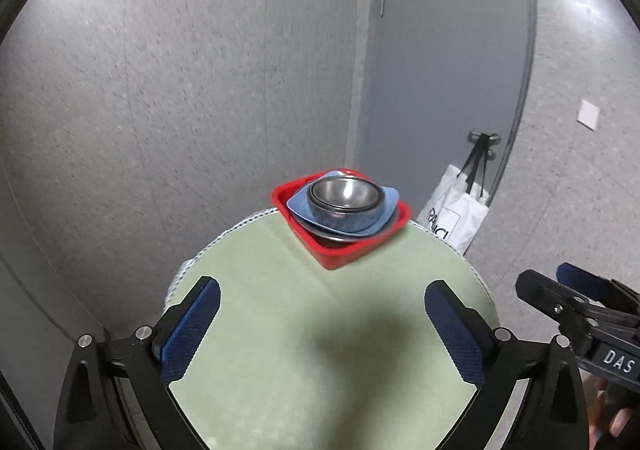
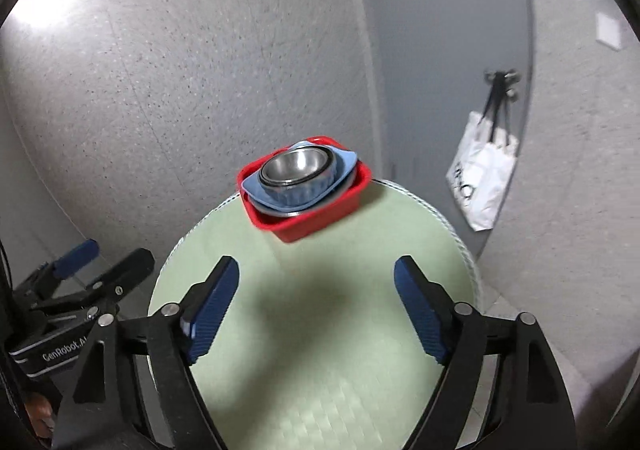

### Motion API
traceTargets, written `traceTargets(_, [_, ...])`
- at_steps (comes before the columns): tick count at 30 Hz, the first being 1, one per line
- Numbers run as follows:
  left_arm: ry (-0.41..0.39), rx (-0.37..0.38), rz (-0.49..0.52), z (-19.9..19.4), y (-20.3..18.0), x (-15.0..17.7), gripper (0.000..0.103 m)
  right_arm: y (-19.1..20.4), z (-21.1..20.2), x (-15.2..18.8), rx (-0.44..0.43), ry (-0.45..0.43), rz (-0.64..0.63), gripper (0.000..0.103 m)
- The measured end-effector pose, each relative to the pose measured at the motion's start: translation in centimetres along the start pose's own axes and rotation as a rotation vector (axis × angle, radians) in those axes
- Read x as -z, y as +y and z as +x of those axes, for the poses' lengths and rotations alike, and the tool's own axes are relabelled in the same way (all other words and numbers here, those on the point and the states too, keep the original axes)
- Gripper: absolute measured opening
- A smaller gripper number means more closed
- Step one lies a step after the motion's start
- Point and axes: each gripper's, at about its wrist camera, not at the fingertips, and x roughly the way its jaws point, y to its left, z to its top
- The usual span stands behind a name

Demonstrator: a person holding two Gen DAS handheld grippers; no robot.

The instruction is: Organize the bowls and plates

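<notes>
Pale green cloth covers the round table (image 1: pixel 280 290), and only its far half shows whole in either wrist view; the near edge is cut off behind the gripper bodies.

In the left wrist view, going left to right: the left gripper (image 1: pixel 322 324) hangs above the cloth with its blue-padded fingers (image 1: pixel 192 324) spread wide and nothing between them. Beyond it, at the table's far edge, sits the red tray (image 1: pixel 340 256), turned corner-on. Inside it lies a stack: a light blue square plate (image 1: pixel 298 206) with a steel bowl (image 1: pixel 345 192) resting in a blue ribbed bowl (image 1: pixel 340 219) on top. Under the plate a grey or metal rim peeks out, but what it belongs to is hard to tell. Further right, a white tote bag (image 1: pixel 456 212) hangs from the handle of a grey door (image 1: pixel 440 50), its printed lettering partly cut by folds. At the far right the right gripper (image 1: pixel 568 286) enters the picture side-on; from here its gap cannot be judged.

In the right wrist view, the left gripper (image 2: pixel 96 266) appears at the left, partly cropped. The right gripper (image 2: pixel 318 302) is held over the table (image 2: pixel 320 370), fingers (image 2: pixel 420 318) wide apart and empty. The red tray (image 2: pixel 308 222) and its stack (image 2: pixel 294 170) stand ahead, slightly blurred, well apart from both grippers. The tote bag (image 2: pixel 482 178) is smeared by motion.
</notes>
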Motion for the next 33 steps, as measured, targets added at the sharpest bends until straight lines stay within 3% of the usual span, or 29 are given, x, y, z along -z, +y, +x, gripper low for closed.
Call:
traceTargets(5, [-0.064,-0.026,0.027,-9.2,-2.4,5.1,0.102,0.5,-7.6,4.4,-0.005,-0.054,0.001,0.086])
traceTargets(9, [-0.112,-0.024,0.031,-18.4,-4.2,10.7,0.102,0.5,-14.3,8.3,-0.014,-0.118,-0.015,0.095])
traceTargets(12, [-0.143,-0.036,0.031,-24.9,-6.7,15.4,0.102,0.3,-19.1,11.4,-0.01,-0.166,-0.054,0.097])
traceTargets(20, [-0.158,-0.051,0.015,-42.1,-13.5,27.2,0.102,-1.7,-31.3,19.5,0.003,-0.195,-0.104,0.1])
traceTargets(29, [-0.236,-0.049,0.021,-60.1,-16.0,35.5,0.102,-0.8,-43.1,26.0,0.025,-0.268,-0.134,0.101])
traceTargets(33, [-0.277,-0.039,0.025,-65.0,-15.8,38.2,0.102,0.2,-47.0,28.5,0.032,-0.297,-0.134,0.101])
